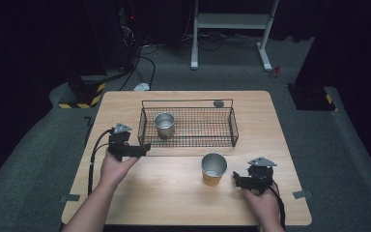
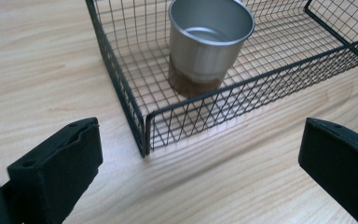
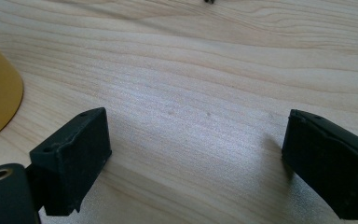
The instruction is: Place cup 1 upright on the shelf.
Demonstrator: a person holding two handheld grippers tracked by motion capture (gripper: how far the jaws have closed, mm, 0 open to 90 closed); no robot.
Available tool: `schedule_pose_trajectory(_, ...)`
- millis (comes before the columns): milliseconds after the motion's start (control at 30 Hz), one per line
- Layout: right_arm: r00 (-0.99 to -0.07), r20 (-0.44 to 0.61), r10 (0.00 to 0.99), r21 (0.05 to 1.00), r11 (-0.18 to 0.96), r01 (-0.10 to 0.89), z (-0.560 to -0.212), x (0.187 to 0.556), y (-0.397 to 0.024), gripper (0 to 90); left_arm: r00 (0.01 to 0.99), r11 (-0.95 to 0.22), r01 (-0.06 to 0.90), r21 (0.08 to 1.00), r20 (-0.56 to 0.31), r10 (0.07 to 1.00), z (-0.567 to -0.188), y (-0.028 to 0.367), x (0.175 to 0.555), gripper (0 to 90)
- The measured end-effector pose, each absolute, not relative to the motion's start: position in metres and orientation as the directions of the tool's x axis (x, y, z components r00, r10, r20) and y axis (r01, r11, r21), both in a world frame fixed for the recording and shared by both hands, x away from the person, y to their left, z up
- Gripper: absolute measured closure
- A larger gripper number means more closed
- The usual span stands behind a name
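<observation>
One cup (image 1: 164, 124) stands in basket (image 1: 188, 126); left gripper (image 1: 144, 150) released, empty. Yellow cup (image 1: 214, 169) remains on desk (image 1: 174, 193); right gripper (image 1: 236, 180) released beside it.

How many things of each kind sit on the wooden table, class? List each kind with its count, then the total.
Metal cups: 2 (brown-based cup, yellow-based cup)
Wire baskets: 1 (wire basket)
Total: 3
</observation>
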State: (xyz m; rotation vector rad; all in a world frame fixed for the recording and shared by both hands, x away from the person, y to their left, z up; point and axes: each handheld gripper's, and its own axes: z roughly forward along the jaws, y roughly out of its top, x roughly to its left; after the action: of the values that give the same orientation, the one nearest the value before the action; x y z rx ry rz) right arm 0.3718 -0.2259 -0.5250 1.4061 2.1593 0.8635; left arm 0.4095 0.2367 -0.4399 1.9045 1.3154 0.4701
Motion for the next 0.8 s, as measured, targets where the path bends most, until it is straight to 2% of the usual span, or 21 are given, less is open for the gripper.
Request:
schedule_pose_trajectory(433,-0.398,-0.011,0.918,0.694,0.293,0.657,-0.525,0.371,-0.226,7.1,0.392,-0.174,0.651,0.739,-0.131,0.911,-0.464,0.256,0.386,0.0)
schedule_pose_trajectory(600,-0.399,-0.012,0.917,0.695,0.294,0.656,-0.525,0.372,-0.226,7.2,0.404,-0.162,0.669,0.726,-0.172,0.899,-0.476,0.261,0.375,0.0)
schedule_pose_trajectory(800,-0.398,-0.011,0.917,0.694,0.293,0.657,-0.525,0.371,-0.226,7.1,0.426,-0.208,0.684,0.699,-0.151,0.892,-0.495,0.263,0.361,0.2)
